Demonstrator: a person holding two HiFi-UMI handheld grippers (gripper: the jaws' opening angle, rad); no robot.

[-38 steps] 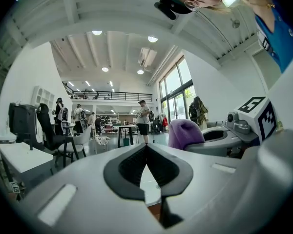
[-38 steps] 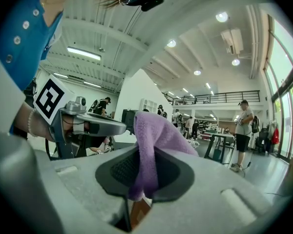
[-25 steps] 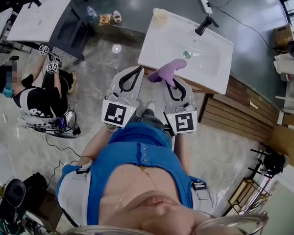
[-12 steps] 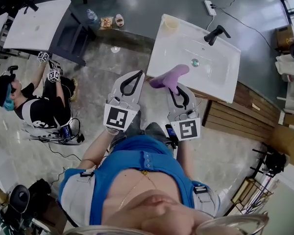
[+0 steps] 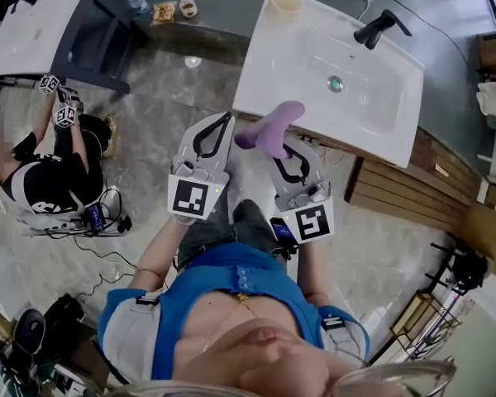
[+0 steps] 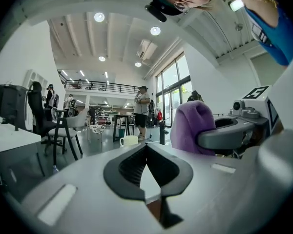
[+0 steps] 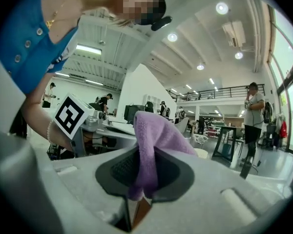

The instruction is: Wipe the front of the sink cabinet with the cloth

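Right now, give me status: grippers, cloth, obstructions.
Left gripper shut, empty. Right gripper shut on purple fleece cloth. Cloth by front edge of white sink; path clear.

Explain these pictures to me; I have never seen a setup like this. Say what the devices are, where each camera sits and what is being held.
There is no robot here. A person holds a hand-operated two-jaw gripper in each hand. The head view comes from a camera on that person's head. It looks steeply down at both grippers and at a white sink with a black tap and a cup on one corner. The other two pictures come from cameras riding on the grippers, each looking along its own jaws. The left gripper has its jaws together with nothing between them. The right gripper is clamped on a purple cloth, held up by the sink's near edge. The cubes with square markers are parts of the grippers. Another person sits on the floor off to the left.
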